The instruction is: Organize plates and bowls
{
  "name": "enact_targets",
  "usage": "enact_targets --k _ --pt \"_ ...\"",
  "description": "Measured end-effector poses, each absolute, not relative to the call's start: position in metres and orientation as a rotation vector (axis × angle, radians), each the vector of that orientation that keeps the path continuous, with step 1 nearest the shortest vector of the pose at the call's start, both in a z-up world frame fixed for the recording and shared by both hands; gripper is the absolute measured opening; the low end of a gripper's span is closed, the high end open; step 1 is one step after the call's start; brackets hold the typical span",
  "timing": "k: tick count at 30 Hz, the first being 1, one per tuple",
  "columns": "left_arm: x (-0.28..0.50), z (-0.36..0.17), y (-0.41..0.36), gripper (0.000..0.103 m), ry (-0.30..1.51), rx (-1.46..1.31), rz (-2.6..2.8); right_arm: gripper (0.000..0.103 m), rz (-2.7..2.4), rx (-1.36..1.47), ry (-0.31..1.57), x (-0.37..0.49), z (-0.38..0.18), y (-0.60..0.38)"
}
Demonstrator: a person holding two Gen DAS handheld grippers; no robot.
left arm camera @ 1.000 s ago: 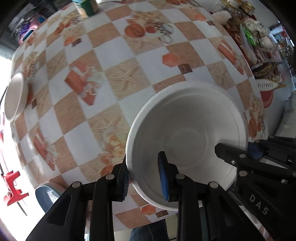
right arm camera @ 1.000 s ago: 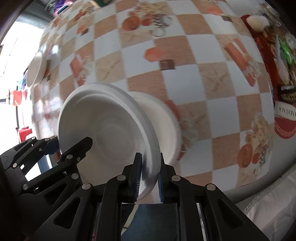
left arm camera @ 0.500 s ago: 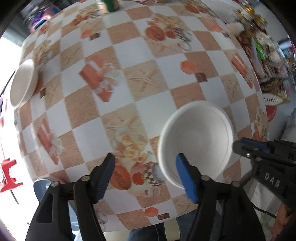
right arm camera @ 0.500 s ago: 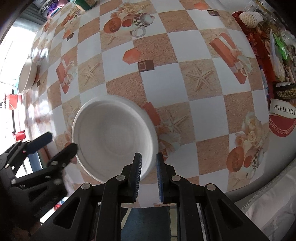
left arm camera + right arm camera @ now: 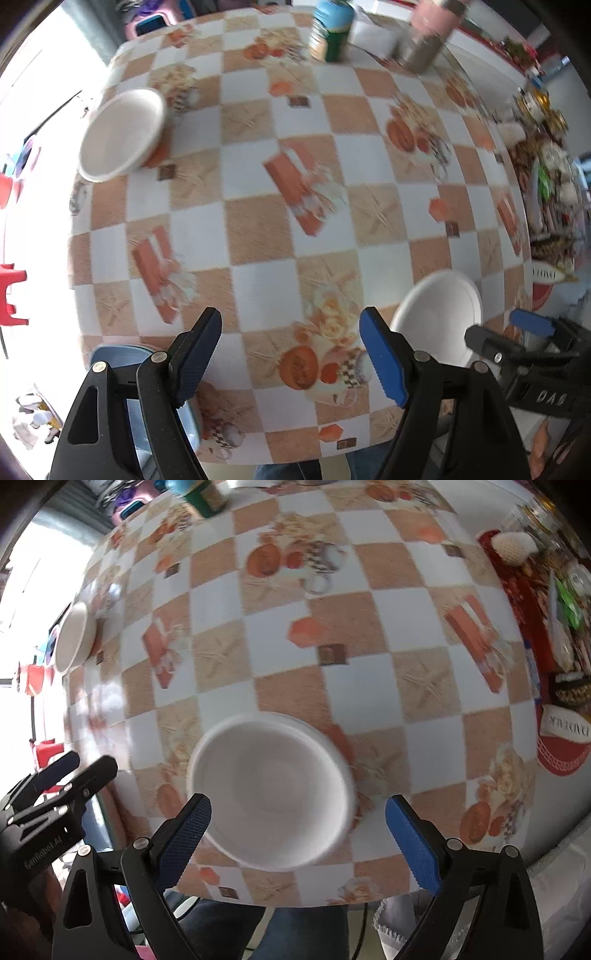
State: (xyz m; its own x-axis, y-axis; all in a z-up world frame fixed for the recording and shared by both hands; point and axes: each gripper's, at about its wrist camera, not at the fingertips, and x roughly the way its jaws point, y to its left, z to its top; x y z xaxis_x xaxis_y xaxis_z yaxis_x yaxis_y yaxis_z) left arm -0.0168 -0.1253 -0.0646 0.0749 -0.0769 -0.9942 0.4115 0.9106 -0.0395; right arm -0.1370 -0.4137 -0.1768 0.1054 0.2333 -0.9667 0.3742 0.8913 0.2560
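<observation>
On the table (image 5: 369,686), 1 bowl (image 5: 271,794) sits near the front edge; another bowl (image 5: 120,134) lies well apart at the far left. A can (image 5: 330,31) and a jar (image 5: 428,40) stand side by side at the back edge.

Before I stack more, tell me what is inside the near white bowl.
The near white bowl looks empty: bare white inside. Its rim shows a doubled edge, perhaps a plate or bowl beneath, but that is covered. Both grippers are open, apart from it.
</observation>
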Motion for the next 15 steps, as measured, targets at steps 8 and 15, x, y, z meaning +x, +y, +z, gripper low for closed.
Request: enact_targets --k 8,15 --pt "0.031 -0.041 -0.089 0.080 1.389 0.192 -0.286 0.096 -0.026 0.442 1.474 -0.101 -0.164 -0.370" --pt "0.073 -0.032 -0.049 0.081 1.346 0.128 -0.183 0.096 0.061 0.363 1.439 -0.048 -0.141 -0.328"
